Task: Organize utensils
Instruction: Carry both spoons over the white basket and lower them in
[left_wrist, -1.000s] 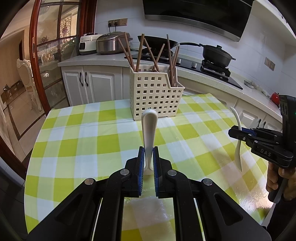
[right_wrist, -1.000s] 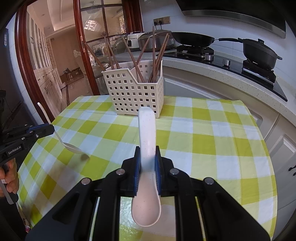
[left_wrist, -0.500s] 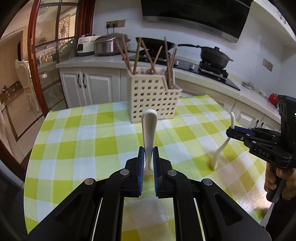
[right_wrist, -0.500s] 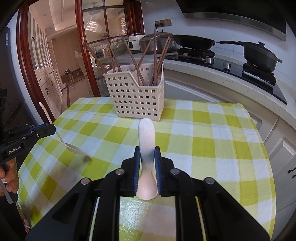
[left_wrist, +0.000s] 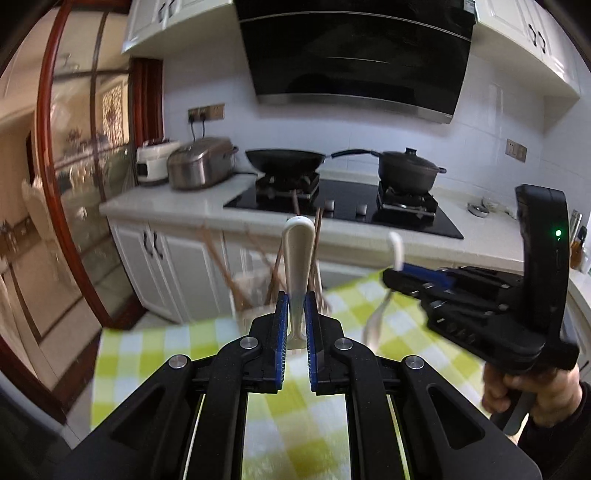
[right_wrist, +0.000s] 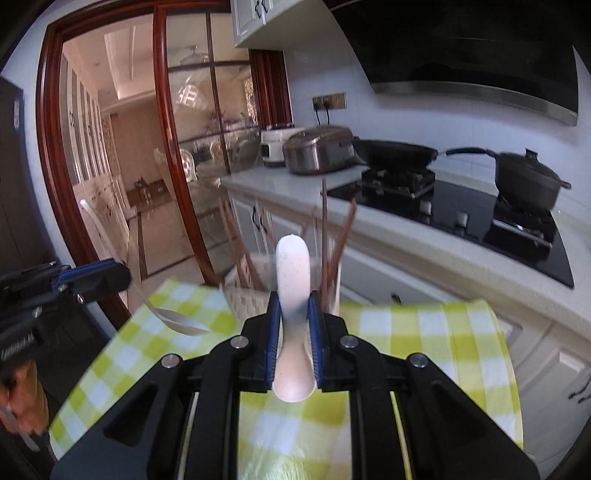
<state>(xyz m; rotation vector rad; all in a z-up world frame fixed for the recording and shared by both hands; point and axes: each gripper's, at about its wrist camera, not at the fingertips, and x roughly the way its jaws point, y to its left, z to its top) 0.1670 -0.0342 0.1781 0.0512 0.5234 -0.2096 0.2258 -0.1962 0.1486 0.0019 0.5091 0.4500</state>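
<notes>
white-tiled wall (left_wrist: 207, 140), red-framed glass door (right_wrist: 207, 147)

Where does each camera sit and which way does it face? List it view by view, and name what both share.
Left wrist: on the left gripper, looking along its fingers past its clamped white spoon to the stove; the person's right hand shows.
Right wrist: on the right gripper, looking past its speckled spoon to the counter; the left hand shows.
Shared: chopstick basket, checked tablecloth, wok.
</notes>
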